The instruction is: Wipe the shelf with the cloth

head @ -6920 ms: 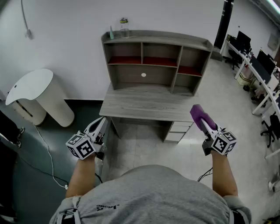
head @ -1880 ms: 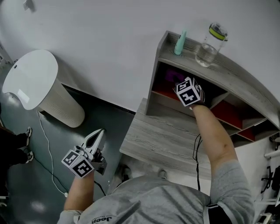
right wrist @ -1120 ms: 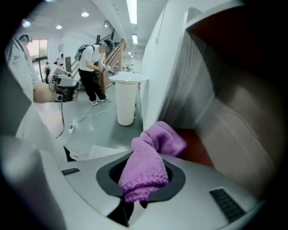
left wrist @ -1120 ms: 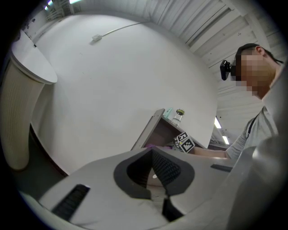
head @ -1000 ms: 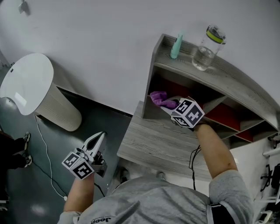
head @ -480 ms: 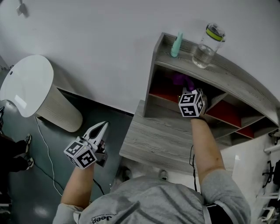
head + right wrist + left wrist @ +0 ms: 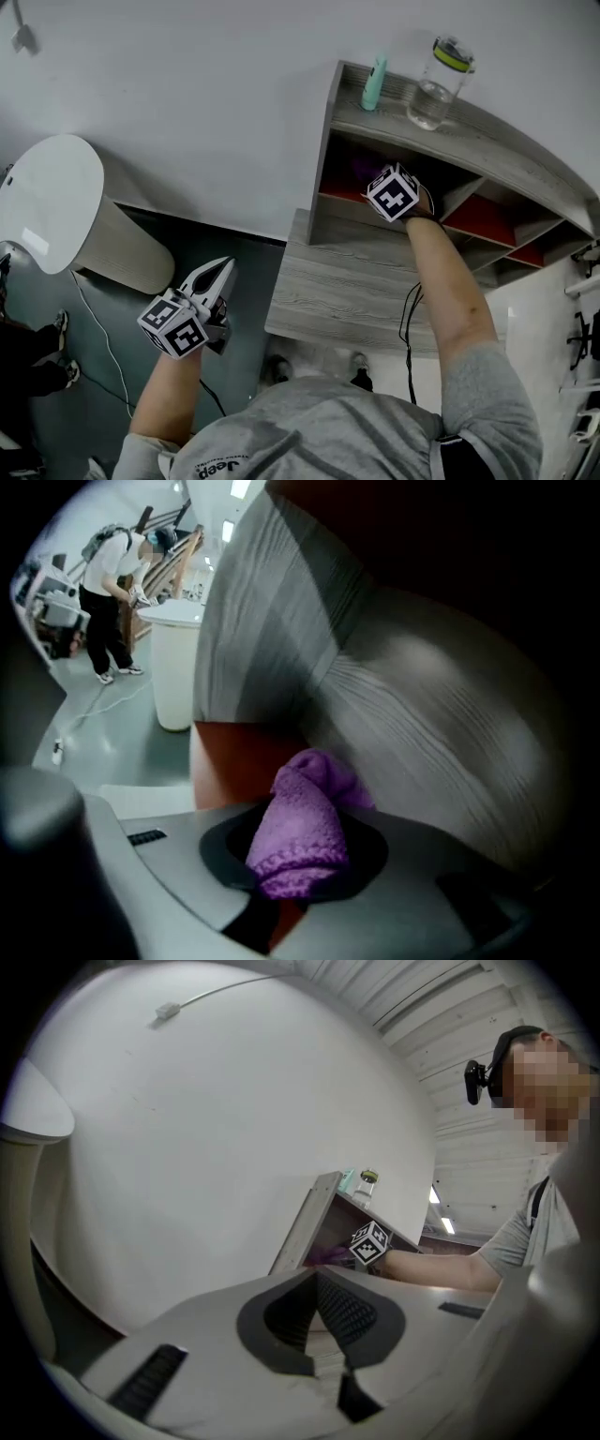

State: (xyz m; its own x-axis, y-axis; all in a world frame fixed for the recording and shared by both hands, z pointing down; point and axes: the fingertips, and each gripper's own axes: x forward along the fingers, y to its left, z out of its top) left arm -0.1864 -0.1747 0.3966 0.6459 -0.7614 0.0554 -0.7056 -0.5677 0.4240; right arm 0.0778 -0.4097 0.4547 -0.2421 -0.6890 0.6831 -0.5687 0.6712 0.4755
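One purple terry cloth (image 7: 305,808) sits clamped in the right gripper's (image 7: 302,866) fingers inside the grey wooden shelf's (image 7: 473,136) left compartment, seemingly touching its red floor; the left gripper (image 7: 223,270), fingers together, hangs off the counter's (image 7: 347,292) left edge.

The purple terry cloth (image 7: 305,827) is bunched into a roll and pinched in the right gripper (image 7: 298,860). Its tip is over the red floor of the grey wood-grain shelf's (image 7: 497,155) upper left compartment.
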